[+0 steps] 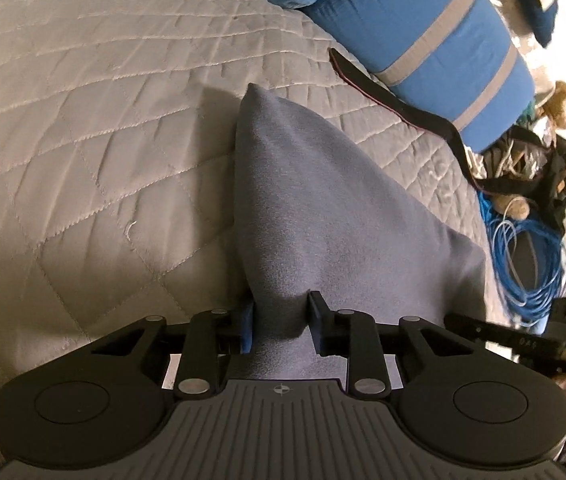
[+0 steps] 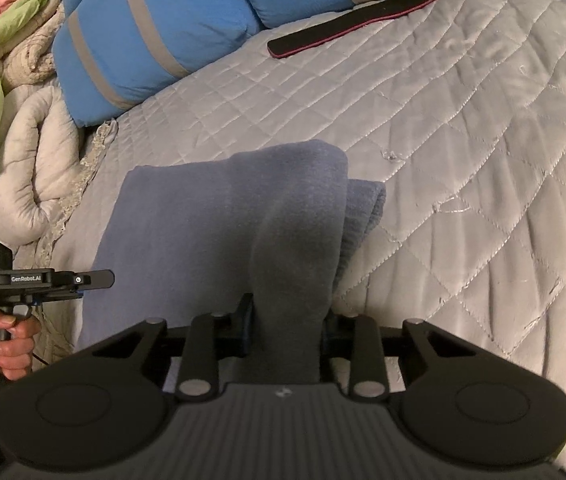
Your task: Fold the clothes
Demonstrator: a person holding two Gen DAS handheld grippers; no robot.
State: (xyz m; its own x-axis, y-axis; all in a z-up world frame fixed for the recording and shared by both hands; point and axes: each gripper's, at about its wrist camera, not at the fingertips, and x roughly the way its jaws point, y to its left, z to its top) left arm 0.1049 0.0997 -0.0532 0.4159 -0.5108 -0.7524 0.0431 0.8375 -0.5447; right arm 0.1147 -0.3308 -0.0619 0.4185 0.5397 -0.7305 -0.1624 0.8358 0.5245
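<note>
A grey-blue fleece garment point(image 1: 303, 208) lies partly folded on the quilted bedspread point(image 1: 83, 140). In the left wrist view my left gripper point(image 1: 281, 320) is shut on a bunched edge of it, and the cloth rises in a ridge away from the jaws. In the right wrist view my right gripper point(image 2: 289, 324) is shut on another gathered fold of the same garment point(image 2: 203, 220); a ribbed cuff or hem point(image 2: 363, 216) shows at its right side. The left gripper's body point(image 2: 43, 280) shows at the left edge, held by a hand point(image 2: 11, 340).
Rolled blue bedding with grey stripes point(image 1: 423, 40) lies at the head of the bed, with a black strap point(image 2: 363, 28) in front of it. A green cloth and a beige quilt point(image 2: 23, 140) are heaped at one side. Blue cable coils point(image 1: 523, 260) and a bag sit off the bed's edge.
</note>
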